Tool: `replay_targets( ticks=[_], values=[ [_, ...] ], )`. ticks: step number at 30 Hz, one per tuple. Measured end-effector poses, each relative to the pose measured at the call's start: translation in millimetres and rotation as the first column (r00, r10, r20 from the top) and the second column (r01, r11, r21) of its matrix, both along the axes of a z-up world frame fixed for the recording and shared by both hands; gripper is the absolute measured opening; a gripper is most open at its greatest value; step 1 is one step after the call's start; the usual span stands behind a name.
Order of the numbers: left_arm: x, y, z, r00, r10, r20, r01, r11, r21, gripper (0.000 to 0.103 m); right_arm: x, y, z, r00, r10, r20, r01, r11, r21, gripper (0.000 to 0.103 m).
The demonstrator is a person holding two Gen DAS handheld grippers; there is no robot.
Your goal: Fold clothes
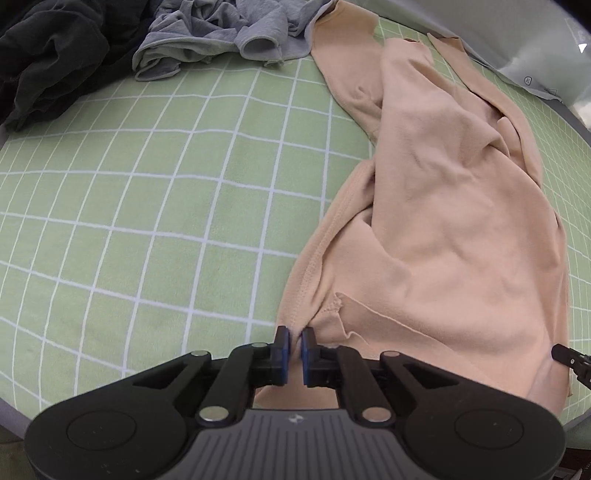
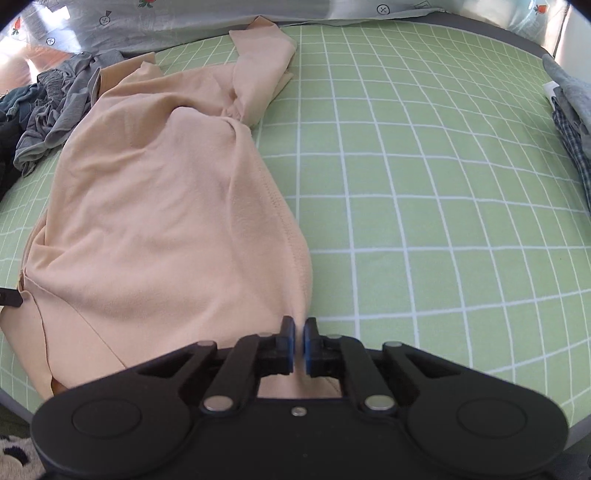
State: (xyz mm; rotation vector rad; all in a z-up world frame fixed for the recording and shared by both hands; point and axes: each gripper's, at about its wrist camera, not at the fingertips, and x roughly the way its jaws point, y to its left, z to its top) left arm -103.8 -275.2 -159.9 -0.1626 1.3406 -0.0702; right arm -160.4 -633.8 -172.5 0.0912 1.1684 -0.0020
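Peach garment (image 1: 443, 221) lies lengthwise on the green grid sheet (image 1: 147, 221), grey clothes (image 1: 221, 33) bunched at the far end. Left gripper (image 1: 294, 338) pinches its near hem; right gripper (image 2: 299, 328) looks clamped on the opposite hem corner, though fabric between the fingers is barely visible.

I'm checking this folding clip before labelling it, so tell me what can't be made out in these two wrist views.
- Left wrist view: the peach garment near hem is hidden behind the left gripper.
- Left wrist view: the black clothing is cut off by the top-left edge.
- Right wrist view: the plaid cloth is cut off at the right edge; its type is unclear.
- Right wrist view: the right gripper body hides the hem.
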Motion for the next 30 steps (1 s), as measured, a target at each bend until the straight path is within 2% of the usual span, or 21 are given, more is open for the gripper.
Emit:
replay_targets(
  ticks=[2,4,6,9,11,15,20,28,29,30],
  values=[
    [-8.0,3.9,9.8,0.999,0.026,0.024,-0.026,1.000,-0.010,0.014,-3.1,1.8,7.1,0.999,0.041,0.023,-0.040,0.999,-0.031,0.014],
    [-5.3,5.9,24.5,0.995,0.055,0.078,-0.056,0.998,0.002,0.014,2.7,1.3,19.0,0.995,0.065,0.076,-0.060,0.996,-0.070,0.027],
    [5.7,6.0,41.9,0.986,0.062,0.153,-0.065,0.998,0.010,0.015,20.8,-4.7,35.5,0.988,0.054,0.145,-0.047,0.997,-0.056,0.047],
    [31.5,4.4,60.8,0.970,0.072,0.230,-0.073,0.997,-0.004,0.019,57.5,-13.0,49.7,0.976,0.009,0.217,-0.008,1.000,-0.003,0.049],
    [50.4,2.7,64.3,0.967,0.098,0.234,-0.096,0.995,-0.020,0.020,82.7,-13.7,52.3,0.971,-0.015,0.237,0.009,1.000,0.026,0.050],
    [85.2,-0.9,63.3,0.970,0.150,0.190,-0.149,0.989,-0.018,0.024,130.6,-10.5,50.2,0.967,-0.025,0.253,0.008,0.998,0.067,0.051],
    [127.8,-2.0,55.0,0.970,0.168,0.178,-0.168,0.986,-0.019,0.030,193.5,-9.9,37.3,0.970,-0.029,0.242,0.006,0.996,0.093,0.051],
    [202.5,-13.1,23.7,0.973,0.188,0.135,-0.192,0.981,0.018,0.031,279.5,-19.9,-7.1,0.984,-0.040,0.174,0.021,0.994,0.112,0.050],
    [209.1,-15.1,20.3,0.972,0.195,0.133,-0.200,0.980,0.025,0.031,286.2,-20.4,-12.9,0.985,-0.040,0.166,0.021,0.993,0.117,0.042],
    [215.7,-17.0,16.9,0.971,0.202,0.131,-0.207,0.978,0.032,0.031,290.5,-20.5,-16.3,0.987,-0.034,0.159,0.015,0.993,0.115,0.022]
  ],
)
